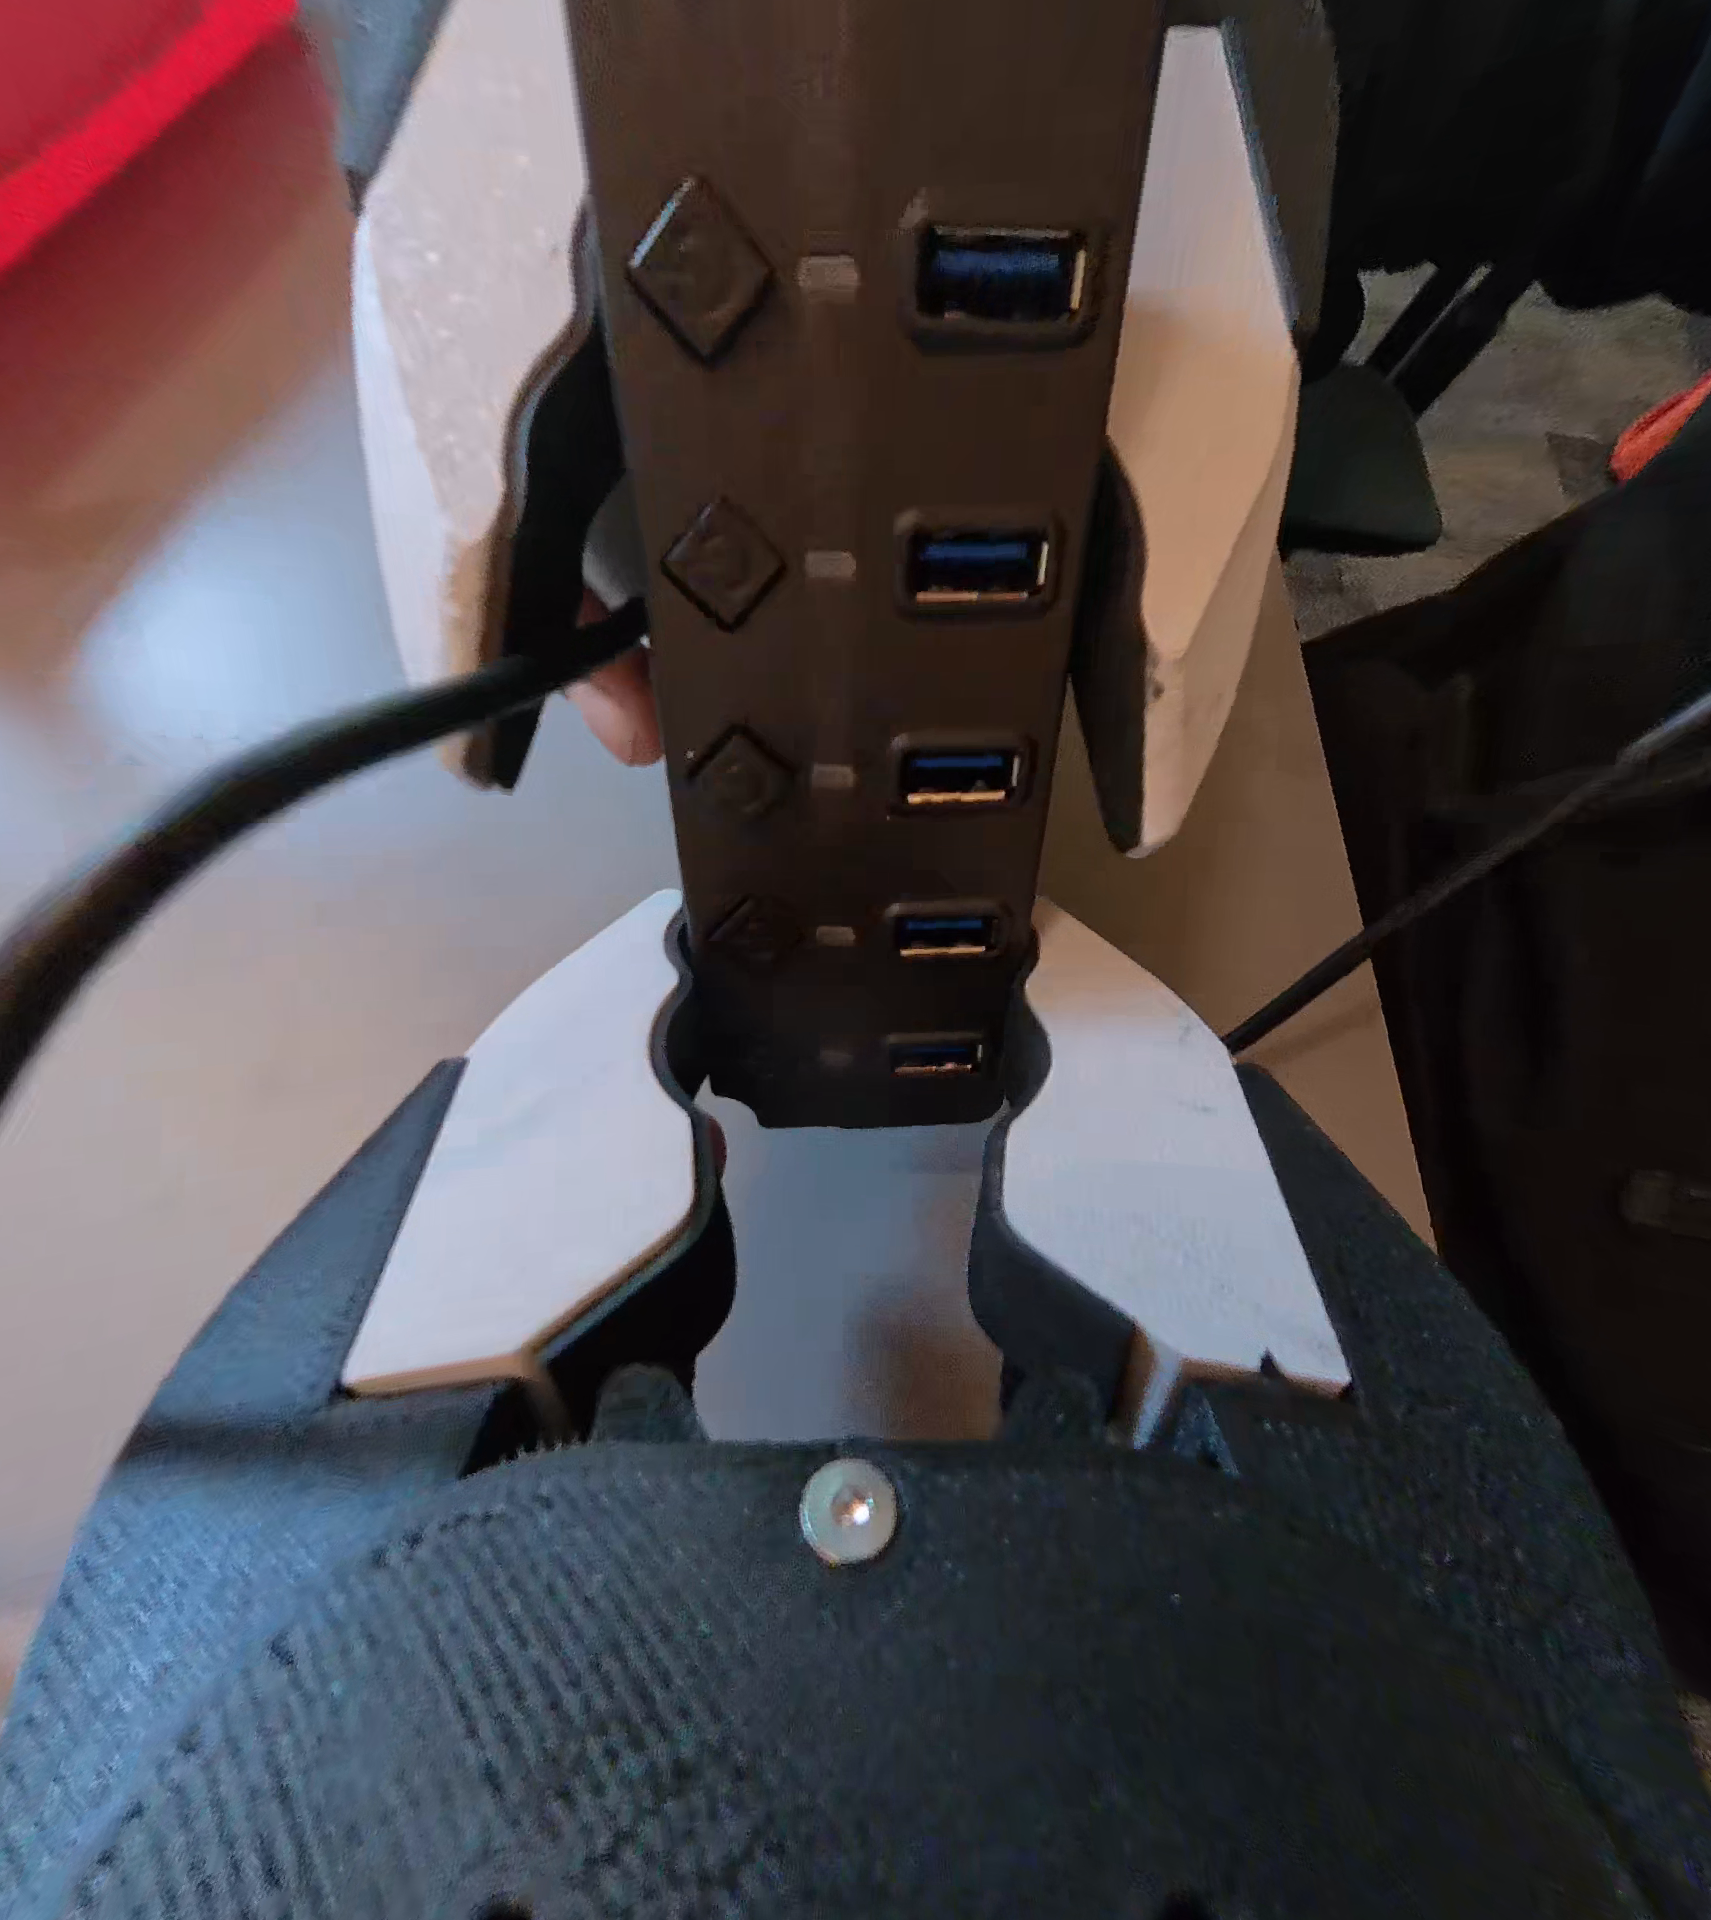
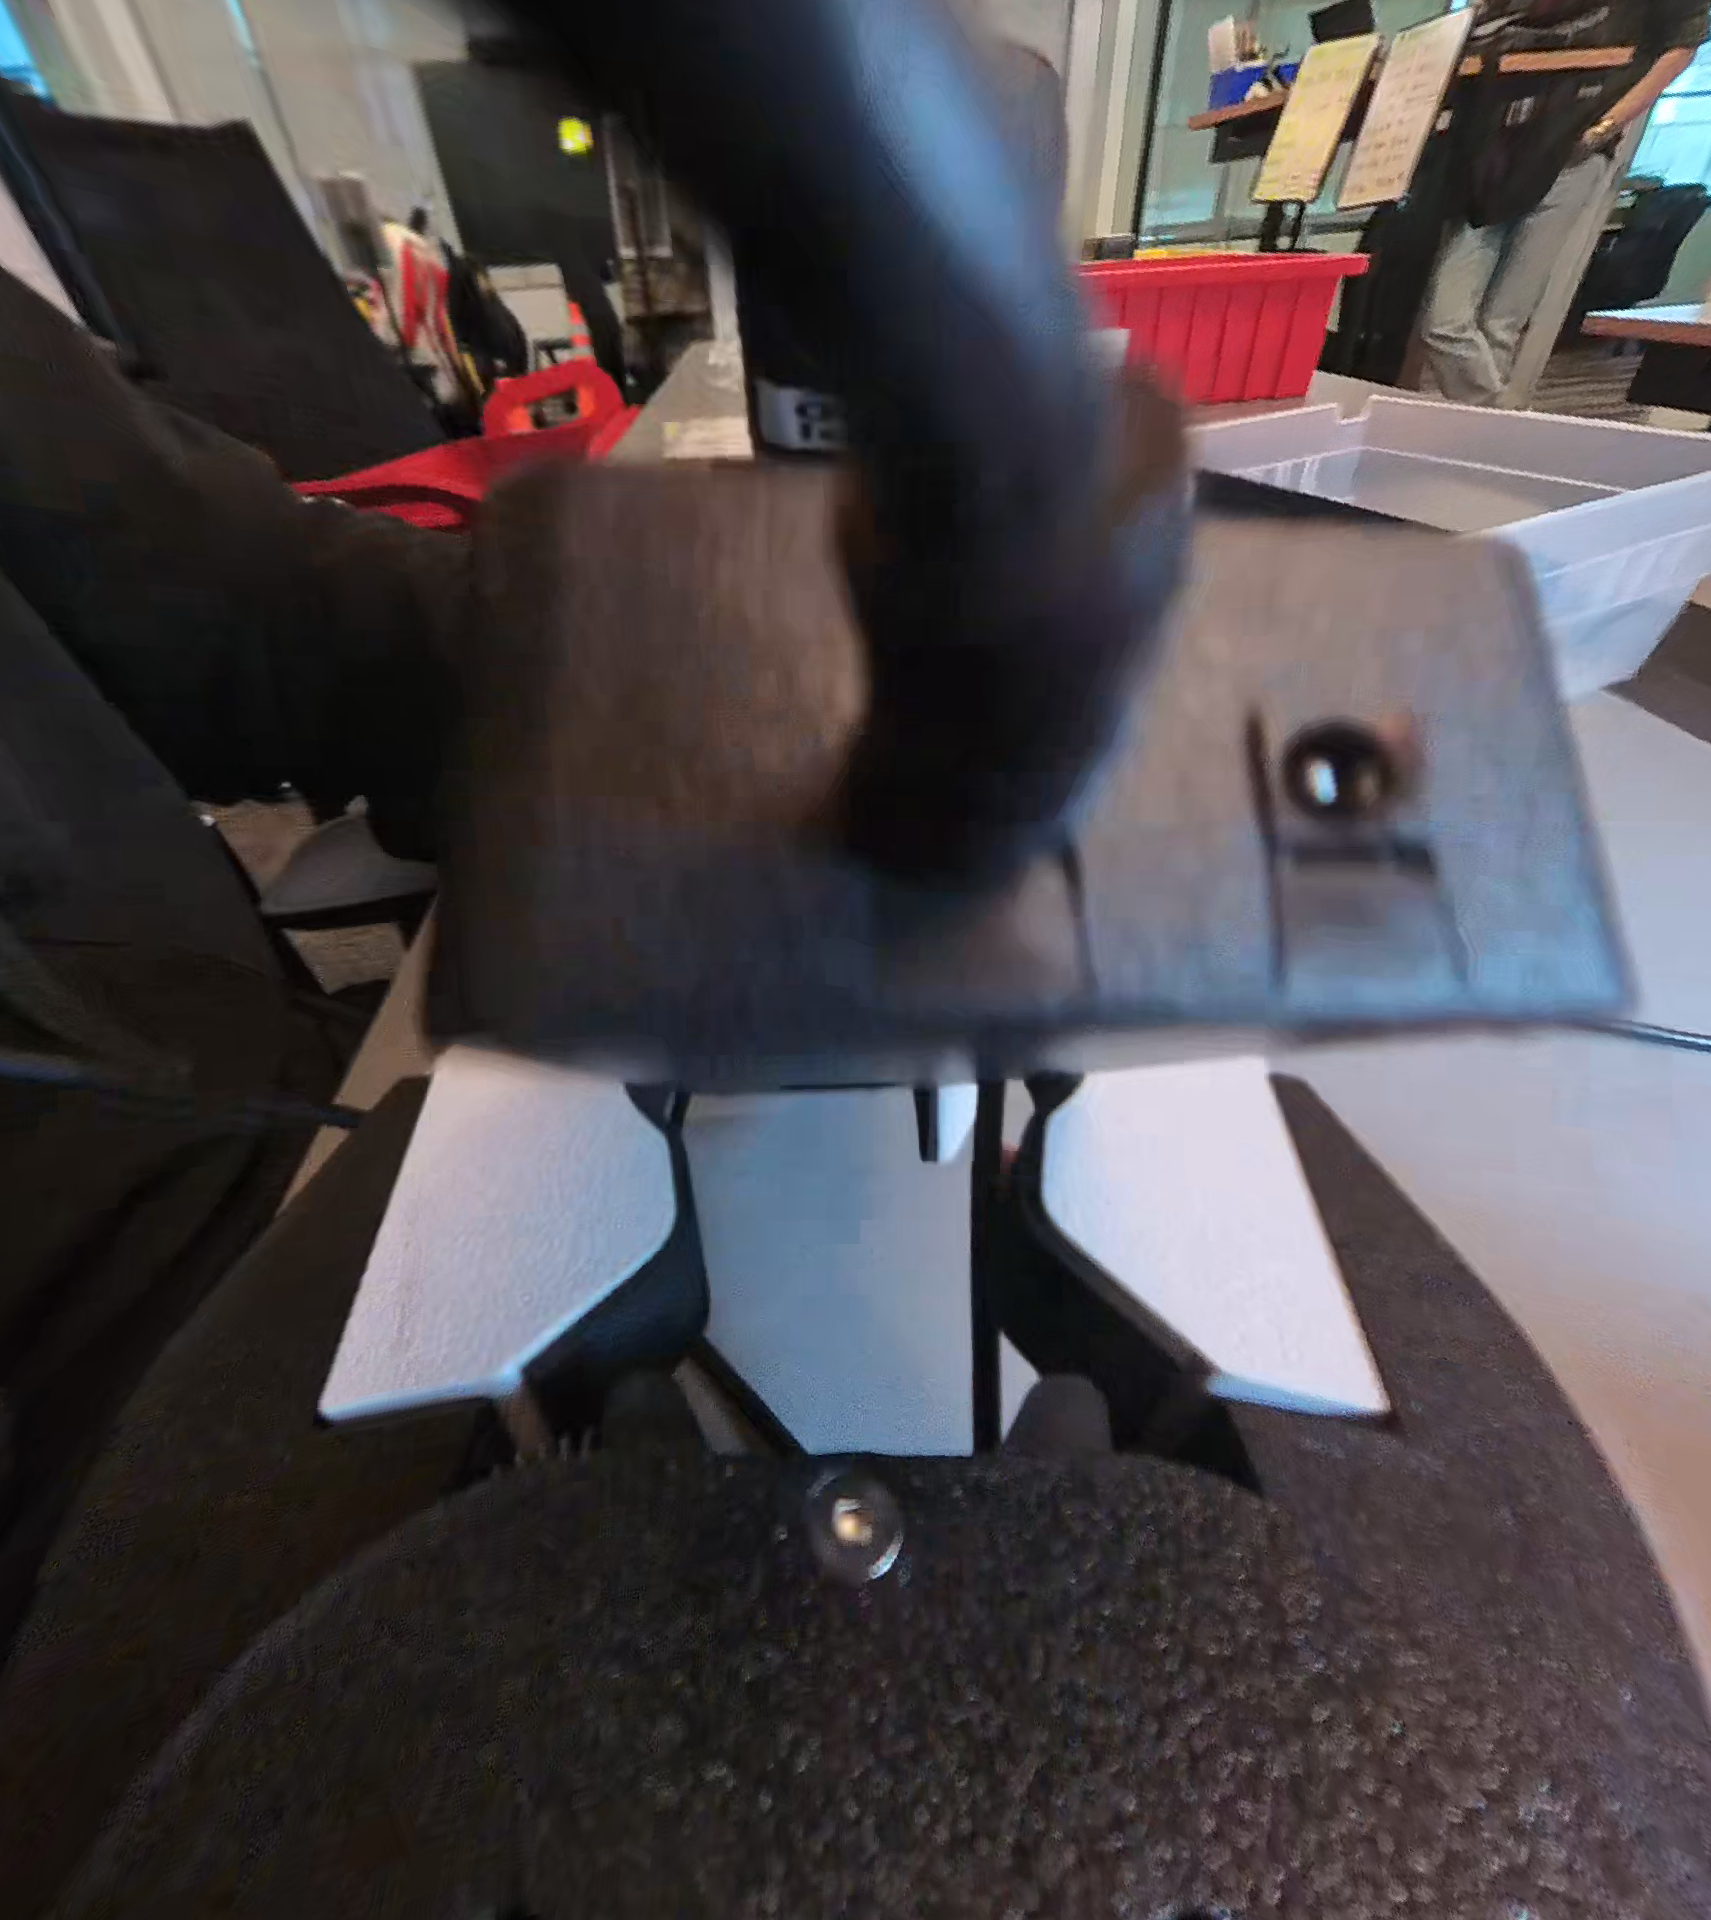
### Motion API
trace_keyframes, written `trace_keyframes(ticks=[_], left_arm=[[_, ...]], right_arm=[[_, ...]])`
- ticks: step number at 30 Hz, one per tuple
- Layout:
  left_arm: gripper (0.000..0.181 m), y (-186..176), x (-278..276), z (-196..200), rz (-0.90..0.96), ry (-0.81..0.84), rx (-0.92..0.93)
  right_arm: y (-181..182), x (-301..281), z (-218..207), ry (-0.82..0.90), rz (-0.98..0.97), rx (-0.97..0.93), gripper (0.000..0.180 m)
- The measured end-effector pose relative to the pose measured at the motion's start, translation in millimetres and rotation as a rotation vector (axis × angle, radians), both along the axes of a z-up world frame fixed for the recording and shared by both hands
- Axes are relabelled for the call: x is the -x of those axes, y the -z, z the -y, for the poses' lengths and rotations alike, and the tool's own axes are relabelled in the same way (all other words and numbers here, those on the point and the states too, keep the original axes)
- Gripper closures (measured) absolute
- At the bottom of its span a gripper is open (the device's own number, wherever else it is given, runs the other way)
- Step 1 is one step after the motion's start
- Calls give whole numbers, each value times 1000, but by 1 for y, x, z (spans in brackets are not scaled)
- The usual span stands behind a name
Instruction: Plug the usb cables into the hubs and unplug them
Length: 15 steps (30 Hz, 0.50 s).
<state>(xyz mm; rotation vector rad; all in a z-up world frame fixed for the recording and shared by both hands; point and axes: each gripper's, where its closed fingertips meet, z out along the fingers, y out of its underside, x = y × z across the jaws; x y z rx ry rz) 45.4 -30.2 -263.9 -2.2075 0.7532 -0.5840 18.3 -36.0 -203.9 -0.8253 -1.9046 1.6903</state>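
Two sets of tongs hold one black USB hub (image 1: 835, 582) up off the tabletop (image 1: 207, 987): the left tongs (image 1: 856, 1029) clamp its near end, the right tongs (image 1: 830, 520) its far end. Five blue ports face up, all free, and a black cable (image 1: 155, 831) trails off to the left.

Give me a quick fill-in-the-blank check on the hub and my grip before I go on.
The USB hub shows ___ blue ports in the left wrist view.
Each of those ports is ___ of plugs.
The left gripper is ___ on the hub's near end.
Behind the white tray in the right wrist view stands a bin coloured ___.
Missing words: five; empty; shut; red.
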Motion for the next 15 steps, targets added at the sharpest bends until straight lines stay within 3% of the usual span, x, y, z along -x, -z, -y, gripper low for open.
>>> trace_keyframes(ticks=[1,15], left_arm=[[126,2,-2,1,-5,11,2],[122,-42,19,-10,157,-99,-184]], right_arm=[[0,-1,2,-11,-2,-1,114],[-34,-5,-27,48,-102,138,115]])
